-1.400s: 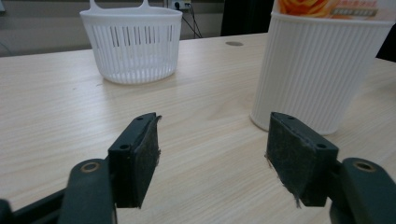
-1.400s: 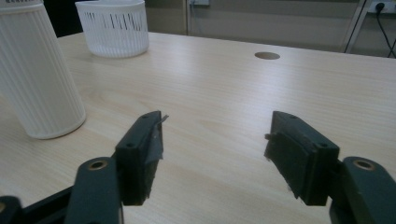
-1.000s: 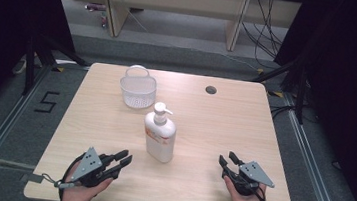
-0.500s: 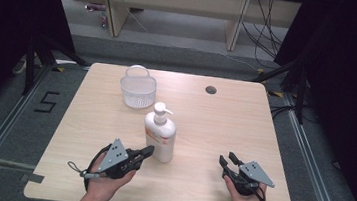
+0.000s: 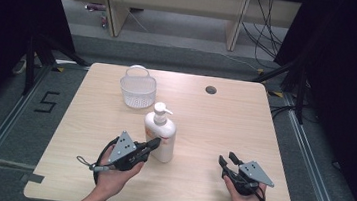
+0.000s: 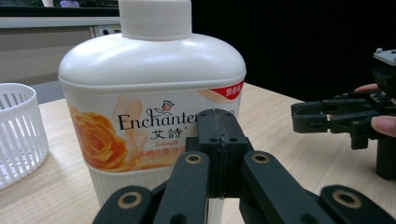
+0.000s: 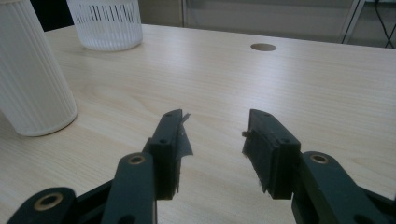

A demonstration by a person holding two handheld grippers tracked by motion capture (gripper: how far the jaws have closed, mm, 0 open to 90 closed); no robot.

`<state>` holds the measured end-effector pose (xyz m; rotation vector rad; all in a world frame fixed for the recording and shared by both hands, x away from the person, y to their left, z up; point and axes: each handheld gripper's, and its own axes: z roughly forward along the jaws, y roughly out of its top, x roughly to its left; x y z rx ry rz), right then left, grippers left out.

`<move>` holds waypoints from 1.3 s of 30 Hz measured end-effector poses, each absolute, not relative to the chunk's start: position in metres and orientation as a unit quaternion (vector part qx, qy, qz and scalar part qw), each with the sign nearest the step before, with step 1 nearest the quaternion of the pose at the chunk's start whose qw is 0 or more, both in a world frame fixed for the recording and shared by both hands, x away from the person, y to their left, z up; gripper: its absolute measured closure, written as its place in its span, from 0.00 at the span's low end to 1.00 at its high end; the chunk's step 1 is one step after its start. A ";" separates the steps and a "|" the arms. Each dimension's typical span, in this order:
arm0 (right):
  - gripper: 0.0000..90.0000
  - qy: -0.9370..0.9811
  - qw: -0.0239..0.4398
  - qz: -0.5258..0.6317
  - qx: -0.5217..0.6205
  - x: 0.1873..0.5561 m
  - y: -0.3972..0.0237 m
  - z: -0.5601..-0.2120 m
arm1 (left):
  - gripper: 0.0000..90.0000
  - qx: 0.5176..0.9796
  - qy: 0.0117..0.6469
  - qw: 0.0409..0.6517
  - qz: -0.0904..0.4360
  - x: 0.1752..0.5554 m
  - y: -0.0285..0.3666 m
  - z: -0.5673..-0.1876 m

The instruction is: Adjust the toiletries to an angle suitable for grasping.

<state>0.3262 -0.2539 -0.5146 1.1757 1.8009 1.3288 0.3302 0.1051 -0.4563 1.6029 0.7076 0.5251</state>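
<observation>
A white pump bottle with a rose label stands upright near the middle of the table. My left gripper is shut, its jaws pressed together with nothing between them, and the tips are right at the bottle's lower front. My right gripper rests low at the front right, apart from the bottle. Its jaws have just been opening and stand apart over bare wood. The right gripper also appears in the left gripper view.
A white slatted basket stands behind the bottle, toward the far left. A round cable hole lies in the wooden table at the far right. Dark curtains, floor rails and shelving surround the table.
My left gripper has moved right and a little up, from the front left to the bottle's base, and its jaws have closed. The right hand has stayed where it was.
</observation>
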 end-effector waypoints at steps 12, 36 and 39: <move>0.62 0.678 0.303 0.501 0.444 0.326 -0.254 -0.515 | 1.00 0.697 0.303 0.607 0.234 0.334 0.092 -0.456; 0.59 0.675 0.305 0.503 0.445 0.326 -0.255 -0.514 | 1.00 0.697 0.296 0.605 0.245 0.350 0.064 -0.455; 0.58 0.675 0.306 0.502 0.445 0.326 -0.255 -0.514 | 1.00 0.698 0.299 0.602 0.247 0.352 0.064 -0.455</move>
